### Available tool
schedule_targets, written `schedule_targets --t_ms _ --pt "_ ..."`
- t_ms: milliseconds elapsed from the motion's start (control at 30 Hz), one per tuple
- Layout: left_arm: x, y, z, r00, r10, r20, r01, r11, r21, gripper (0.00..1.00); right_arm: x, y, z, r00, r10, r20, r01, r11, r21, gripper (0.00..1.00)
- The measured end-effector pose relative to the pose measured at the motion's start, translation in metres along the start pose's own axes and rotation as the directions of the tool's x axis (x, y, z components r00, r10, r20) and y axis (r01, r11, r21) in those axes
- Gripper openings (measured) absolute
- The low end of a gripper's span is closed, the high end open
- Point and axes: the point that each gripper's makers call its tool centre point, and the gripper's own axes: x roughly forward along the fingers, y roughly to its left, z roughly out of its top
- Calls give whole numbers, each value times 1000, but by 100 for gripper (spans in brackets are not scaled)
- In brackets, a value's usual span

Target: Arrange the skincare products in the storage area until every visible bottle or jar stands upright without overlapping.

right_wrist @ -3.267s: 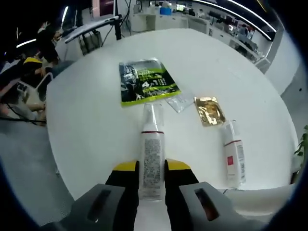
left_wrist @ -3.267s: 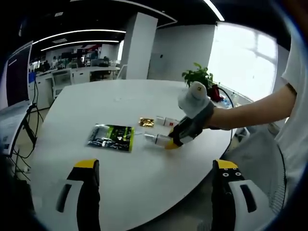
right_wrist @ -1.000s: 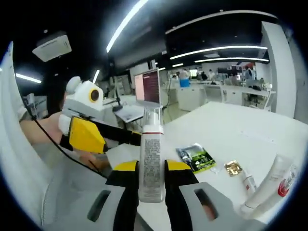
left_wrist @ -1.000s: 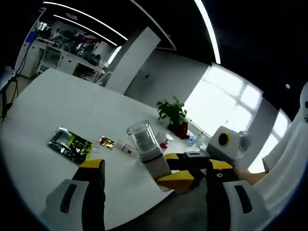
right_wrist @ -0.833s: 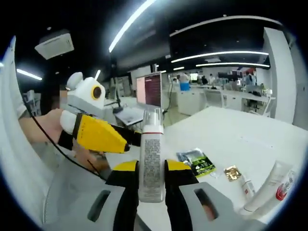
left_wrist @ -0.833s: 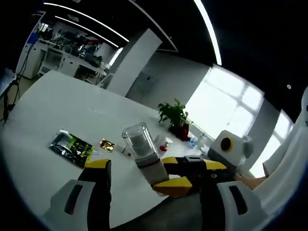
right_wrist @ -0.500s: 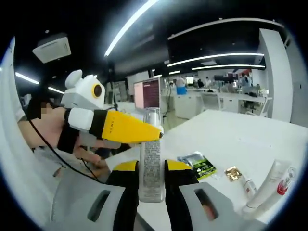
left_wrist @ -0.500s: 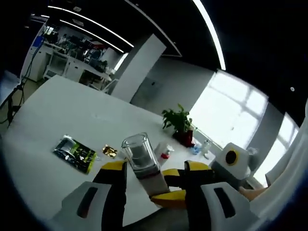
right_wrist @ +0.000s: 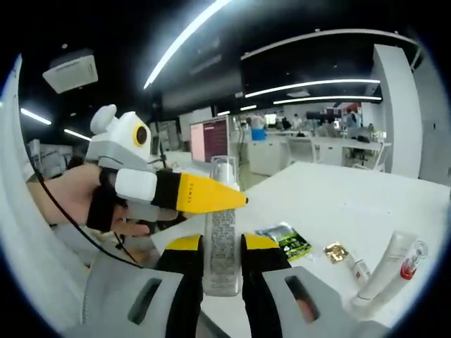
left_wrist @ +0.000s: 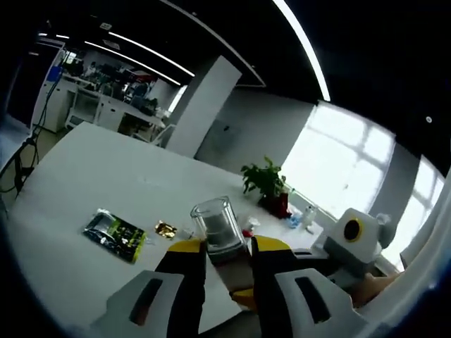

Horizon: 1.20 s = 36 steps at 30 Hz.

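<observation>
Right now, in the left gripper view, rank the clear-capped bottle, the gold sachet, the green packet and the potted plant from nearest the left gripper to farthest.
1. Clear-capped bottle: between the left gripper's jaws.
2. Gold sachet: on the table, just left of the bottle.
3. Green packet: farther left on the table.
4. Potted plant: at the table's far edge, by the window.
</observation>
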Motion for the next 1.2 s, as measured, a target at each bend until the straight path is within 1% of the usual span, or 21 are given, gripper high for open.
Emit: schedule_targets --t_ms 167,300,333,400,433,467,533,667,700,733,800,833,900,933,967,1000,1033,1067,1100,1133,1200 --pt "-5 -2 4 1000 -15 17 15 1000 0 18 1 4 3 1000 5 7 -5 1000 22 20" --pt "-9 -4 8 999 -37 19 37 999 8 18 1 7 5 999 40 16 -41 998 50 20" --pt "-10 -6 11 998 -58 26 58 998 2 17 -1 12 10 996 80 48 -83 994 71 21" --pt "-12 -17 14 993 -113 30 113 994 -1 17 -6 9 13 992 100 71 -107 989 104 21" --pt "-13 -20 15 992 -123 29 123 992 14 17 -8 11 16 989 123 87 -132 985 109 22" --pt "-13 -28 16 988 -155 21 154 988 32 17 -12 12 17 986 140 85 -149 983 110 22" --pt "-13 -37 17 981 -195 17 194 980 41 17 -17 16 21 980 176 95 -186 977 103 23" --pt "-16 -55 23 958 -288 0 288 956 56 16 -30 16 33 960 250 126 -263 959 107 24" --pt "-17 -61 24 946 -325 -18 325 944 56 16 -34 17 37 951 280 131 -295 949 112 24" --pt "-18 -62 26 942 -335 -20 336 940 64 16 -36 17 40 948 289 135 -305 945 115 24" --pt "-21 -70 30 924 -380 -36 382 922 67 16 -39 19 45 937 322 135 -337 935 108 24" --pt "-21 -71 32 920 -390 -39 392 917 75 16 -40 19 48 934 331 134 -345 933 105 23" --pt "-23 -77 35 904 -424 -55 427 900 88 16 -42 22 54 923 360 133 -373 923 95 23" --pt "-24 -79 38 899 -435 -57 438 894 92 16 -43 25 58 917 373 140 -388 916 99 23" --pt "-26 -84 41 885 -461 -61 465 880 98 16 -44 28 62 909 390 149 -407 907 108 23" --pt "-27 -87 43 876 -478 -63 482 871 98 16 -46 31 68 896 412 162 -433 893 123 23" --pt "-30 -90 47 864 -500 -64 504 858 98 16 -46 32 69 891 422 167 -444 887 130 23" --pt "-32 -92 48 854 -516 -66 521 848 96 16 -47 35 74 880 444 170 -470 868 159 23" --pt "-35 -94 50 837 -543 -68 547 832 97 16 -48 36 75 878 449 169 -474 866 158 22" --pt "-36 -94 51 833 -549 -68 554 827 96 16 -48 37 77 876 453 166 -477 866 152 22" --pt "-41 -95 54 809 -584 -64 587 805 85 16 -48 46 82 865 479 149 -497 859 126 22"
